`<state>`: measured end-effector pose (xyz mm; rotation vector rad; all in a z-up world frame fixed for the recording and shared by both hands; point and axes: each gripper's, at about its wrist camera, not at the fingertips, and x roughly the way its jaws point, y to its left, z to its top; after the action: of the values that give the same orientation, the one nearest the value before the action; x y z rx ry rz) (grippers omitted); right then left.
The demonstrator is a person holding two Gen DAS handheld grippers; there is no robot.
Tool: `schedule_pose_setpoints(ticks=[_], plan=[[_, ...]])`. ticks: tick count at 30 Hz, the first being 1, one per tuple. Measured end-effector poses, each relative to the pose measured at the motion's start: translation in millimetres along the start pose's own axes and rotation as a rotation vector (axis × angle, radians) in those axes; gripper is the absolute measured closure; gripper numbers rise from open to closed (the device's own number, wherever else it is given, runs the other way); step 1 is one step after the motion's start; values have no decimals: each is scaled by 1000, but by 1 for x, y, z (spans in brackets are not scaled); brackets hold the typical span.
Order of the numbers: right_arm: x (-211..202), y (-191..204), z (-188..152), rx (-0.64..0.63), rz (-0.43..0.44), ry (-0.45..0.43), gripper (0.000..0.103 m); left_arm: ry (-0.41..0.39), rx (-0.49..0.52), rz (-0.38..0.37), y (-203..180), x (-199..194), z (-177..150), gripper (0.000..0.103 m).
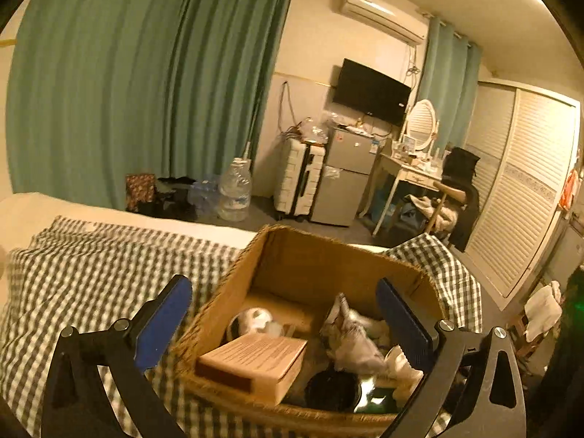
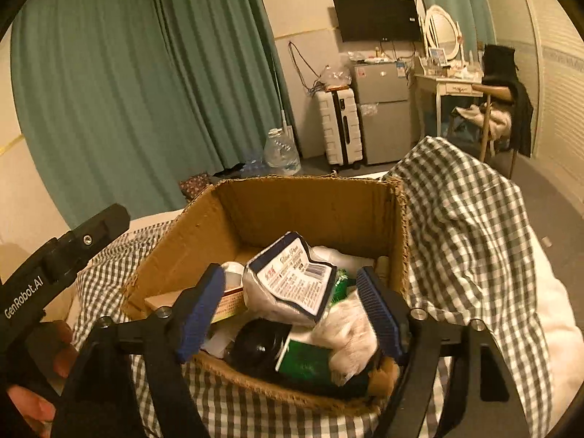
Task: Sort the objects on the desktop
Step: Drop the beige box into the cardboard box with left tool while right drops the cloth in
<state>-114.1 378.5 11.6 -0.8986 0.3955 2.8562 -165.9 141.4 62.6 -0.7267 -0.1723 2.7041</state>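
The jaws of both grippers stood wide and held nothing. The right gripper (image 2: 290,310) hung just above the near edge of the cardboard box (image 2: 310,204), which sat on a bed with a checked blanket (image 2: 467,219). Directly between and a little beyond its jaws lay a white tissue pack (image 2: 292,284) with a dark blue border, on top of the other things and tilted. Its long axis ran roughly from the near left to the far right, so across the opening of the jaws and not along it. Below it I could see a black round object (image 2: 255,346) and a green packet (image 2: 306,361).

The left gripper (image 1: 284,321) was over the same box, with a flat tan carton (image 1: 255,361) just ahead of it. I judge that the right hand was nearer to the tissue pack and only needed to go down.
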Motion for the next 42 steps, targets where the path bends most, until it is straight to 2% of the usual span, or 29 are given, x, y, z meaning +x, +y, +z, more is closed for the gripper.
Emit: schedule_pose_setpoints(ticks=[1, 2, 3, 6, 8, 11, 13, 17, 23, 39, 42], plan=[[-2, 4, -4, -11, -3, 22, 9, -1, 2, 9, 4, -7, -4, 0], [-3, 7, -7, -24, -4, 54, 3, -2, 10, 15, 6, -13, -5, 0], [-6, 12, -10, -33, -9, 68, 0, -3, 24, 30, 8, -19, -7, 0], [-14, 28, -17, -90, -60, 94, 0, -7, 58, 107, 12, -33, -11, 0], [-11, 43, -19, -196, -120, 131, 1, -1, 84, 136, 16, -37, -13, 0], [-10, 55, -23, -291, -175, 127, 1, 1, 116, 186, 17, -41, -15, 0], [-10, 52, -26, -280, -156, 127, 1, -2, 127, 222, 20, -41, -20, 0], [-11, 44, -27, -237, -154, 105, 1, 31, 125, 244, 27, -34, -32, 0], [-2, 35, -30, -195, -142, 108, 1, 79, 136, 252, 31, -17, -45, 0], [0, 29, -32, -116, -131, 87, 1, 127, 160, 228, 40, -11, -58, 0], [2, 25, -32, -104, -132, 93, 1, 141, 129, 222, 42, -8, -60, 0]])
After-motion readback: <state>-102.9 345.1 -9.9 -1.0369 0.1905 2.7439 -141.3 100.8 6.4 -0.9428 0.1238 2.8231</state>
